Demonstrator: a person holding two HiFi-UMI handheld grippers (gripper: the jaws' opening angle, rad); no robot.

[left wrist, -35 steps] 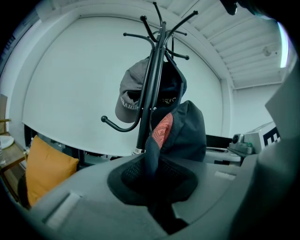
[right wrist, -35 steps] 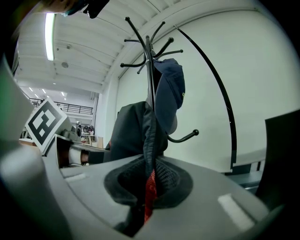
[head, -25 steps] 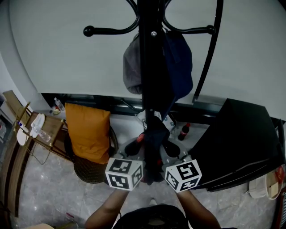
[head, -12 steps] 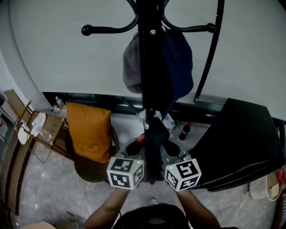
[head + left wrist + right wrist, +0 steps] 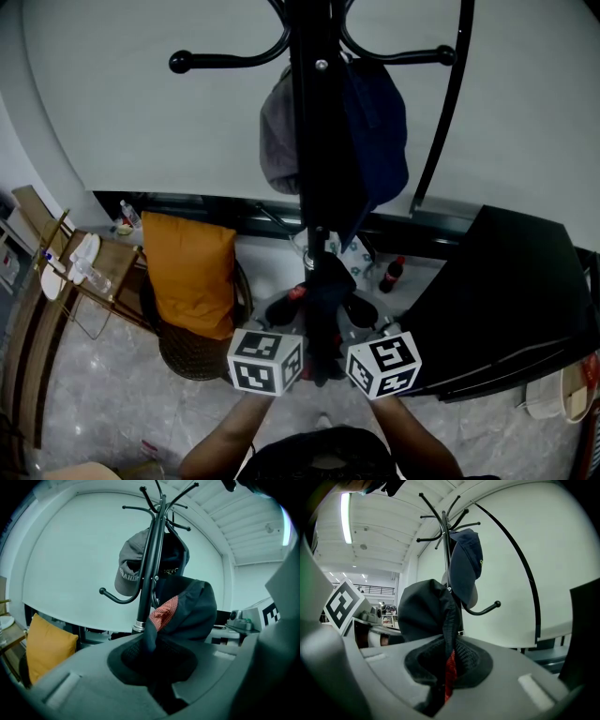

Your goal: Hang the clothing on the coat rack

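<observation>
Left gripper point(image 5: 157, 688) and right gripper point(image 5: 440, 688) each clamp an edge of a dark, red-lined garment point(image 5: 325, 281), bunched between them low in front of the coat rack point(image 5: 314, 122); soft and light, it will likely sag, so edge holds suit it.

A dark, red-lined garment point(image 5: 323, 286) stands bunched beside the black coat rack point(image 5: 314, 141).

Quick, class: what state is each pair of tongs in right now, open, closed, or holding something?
Left tongs: closed on the dark garment.
Right tongs: closed on the same dark garment.
</observation>
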